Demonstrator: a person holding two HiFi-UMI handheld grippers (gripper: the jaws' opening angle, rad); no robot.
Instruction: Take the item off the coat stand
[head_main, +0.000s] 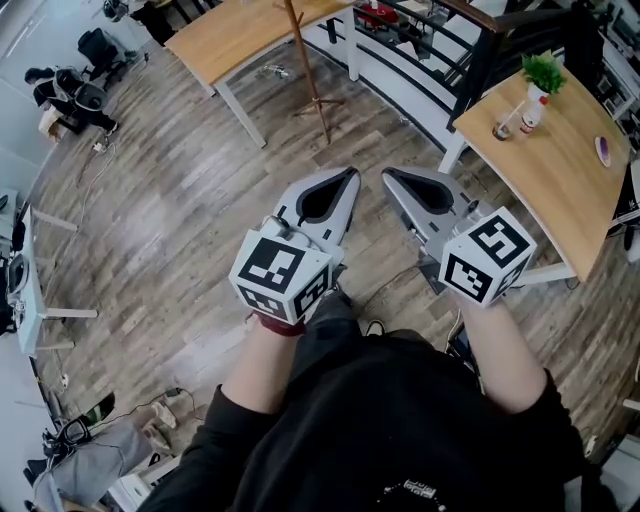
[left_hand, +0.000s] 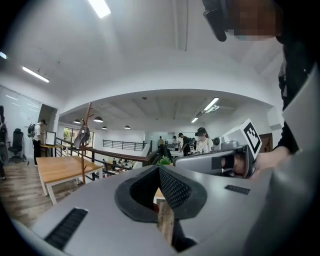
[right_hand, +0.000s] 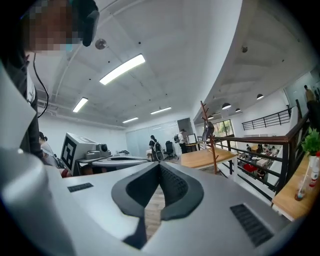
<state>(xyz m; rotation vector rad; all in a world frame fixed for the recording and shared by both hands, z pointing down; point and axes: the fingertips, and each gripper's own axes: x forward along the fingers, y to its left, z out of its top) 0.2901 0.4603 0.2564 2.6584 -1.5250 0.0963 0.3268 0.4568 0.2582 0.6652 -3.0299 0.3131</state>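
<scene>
Both grippers were held level in front of the person. The left gripper (head_main: 350, 178) and the right gripper (head_main: 390, 177) lay side by side with their jaws closed on nothing, and each gripper view showed only floor past the meeting pads.

The stand (head_main: 305, 60) rose at 12 o'clock from the grippers, well apart from them, beside a wooden worktop (head_main: 240, 40). The item (left_hand: 82, 135) hung high on the stand, at 10 o'clock from the left jaws in the left gripper view and at 1 o'clock in the right one. It was dark and too small to identify.

It drooped rather than standing stiff, so it was probably soft and light, a small bag or garment. It would likely be safest taken by its upper part near the peg, and lifted clear before being drawn away, so the slim stand did not tip.
</scene>
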